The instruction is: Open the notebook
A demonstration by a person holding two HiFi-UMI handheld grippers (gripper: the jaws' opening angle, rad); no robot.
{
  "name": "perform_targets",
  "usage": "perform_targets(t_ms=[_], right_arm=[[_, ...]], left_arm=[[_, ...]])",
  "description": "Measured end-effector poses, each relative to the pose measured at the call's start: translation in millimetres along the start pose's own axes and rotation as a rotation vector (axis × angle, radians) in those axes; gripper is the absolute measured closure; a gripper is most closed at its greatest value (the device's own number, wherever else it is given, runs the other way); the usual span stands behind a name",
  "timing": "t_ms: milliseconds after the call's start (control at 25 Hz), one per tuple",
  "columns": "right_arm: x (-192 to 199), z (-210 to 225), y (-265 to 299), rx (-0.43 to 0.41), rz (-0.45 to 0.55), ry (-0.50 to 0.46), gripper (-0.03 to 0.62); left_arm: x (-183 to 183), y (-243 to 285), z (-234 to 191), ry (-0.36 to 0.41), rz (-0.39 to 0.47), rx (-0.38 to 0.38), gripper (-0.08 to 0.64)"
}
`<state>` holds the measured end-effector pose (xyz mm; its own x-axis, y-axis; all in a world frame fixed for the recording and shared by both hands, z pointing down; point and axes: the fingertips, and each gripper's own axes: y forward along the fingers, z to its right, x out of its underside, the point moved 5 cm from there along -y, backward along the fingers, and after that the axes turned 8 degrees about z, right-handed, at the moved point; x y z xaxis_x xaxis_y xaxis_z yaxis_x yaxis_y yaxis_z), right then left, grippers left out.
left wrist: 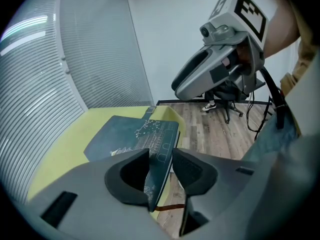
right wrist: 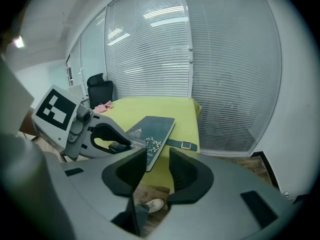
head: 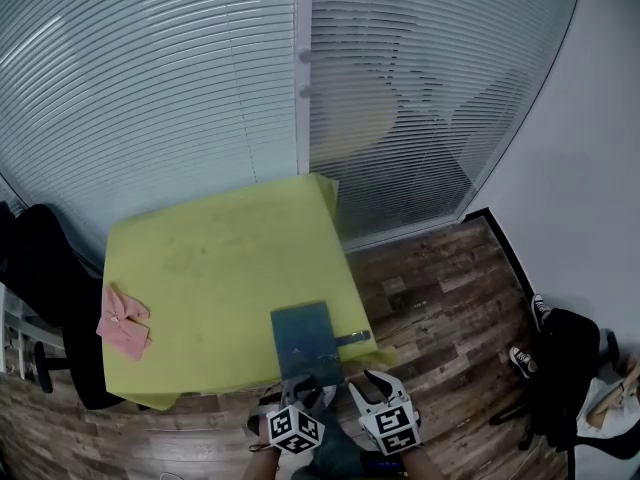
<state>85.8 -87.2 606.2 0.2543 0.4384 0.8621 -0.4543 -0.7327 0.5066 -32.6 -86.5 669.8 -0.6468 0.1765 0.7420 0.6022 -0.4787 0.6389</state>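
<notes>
Landmark: yellow table (head: 200, 258), square top, one corner towards the window blinds (head: 150, 78).
Office chair (head: 45, 298): black, against the table's left edge.
Pink cloth (head: 123, 323): crumpled, on the table near its left edge.
Notebook (head: 305, 340): dark teal, closed, flat on the table at its near edge, right of the middle; pale line drawing on the cover.
Left gripper (left wrist: 161, 154): at the table's near edge, jaws apart, the notebook's near edge between them; left pad at the cover, a gap visible before the right pad.
Strap (head: 355, 338): teal with a metal buckle, loose on the table just right of the notebook.
Right gripper (right wrist: 158, 151): off the table's near edge, beside the left gripper, jaws apart, nothing between them.
Second chair (head: 565, 358): black, on the wooden floor (head: 430, 288), well right of the table.
</notes>
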Motion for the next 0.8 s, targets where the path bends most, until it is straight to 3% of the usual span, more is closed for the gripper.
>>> perform_targets(t_ms=[800], right_arm=[[-5,0,-15,0.002,0.031,-0.004,0.445]], left_arm=[[-7,-10,4,0.027,0.002,-0.015,0.442]])
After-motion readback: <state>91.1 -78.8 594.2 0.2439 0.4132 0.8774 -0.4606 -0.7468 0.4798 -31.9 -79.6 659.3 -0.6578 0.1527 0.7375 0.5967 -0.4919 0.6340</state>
